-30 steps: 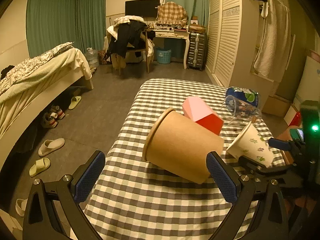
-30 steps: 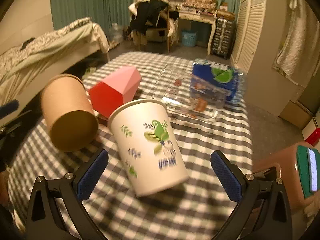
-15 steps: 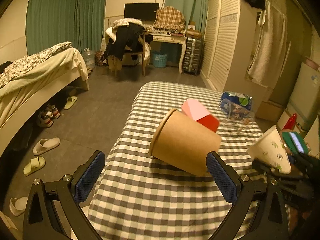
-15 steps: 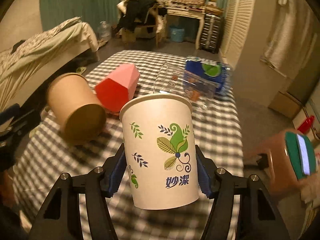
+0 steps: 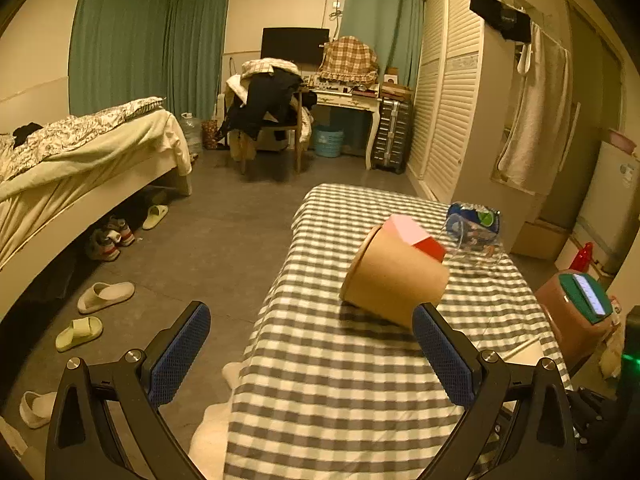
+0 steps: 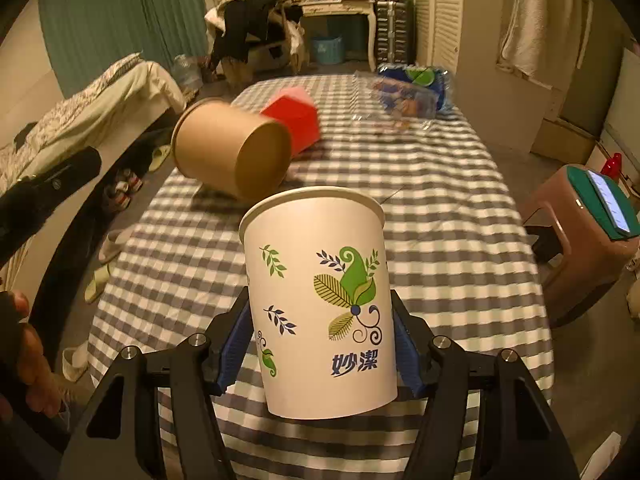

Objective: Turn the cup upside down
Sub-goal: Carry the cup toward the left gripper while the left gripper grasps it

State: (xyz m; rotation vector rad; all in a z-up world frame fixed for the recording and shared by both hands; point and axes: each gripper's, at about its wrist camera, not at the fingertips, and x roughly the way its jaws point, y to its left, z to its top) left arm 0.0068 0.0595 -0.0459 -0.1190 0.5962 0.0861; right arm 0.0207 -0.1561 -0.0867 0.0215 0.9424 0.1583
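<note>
On the left, the left tool [image 5: 312,356] hangs with its blue pads wide apart and nothing between them, over the near end of the checked table [image 5: 340,400]; a brown paper cup [image 5: 394,278] lies on its side ahead of it, touching a pink-and-red box [image 5: 416,236]. To the right, the right tool [image 6: 322,344] is clamped on the white leaf-printed cup [image 6: 320,300], rim up, apparently held above the table. The lift seems done; next comes a wrist roll to bring the rim downward, then setting it down
</note>
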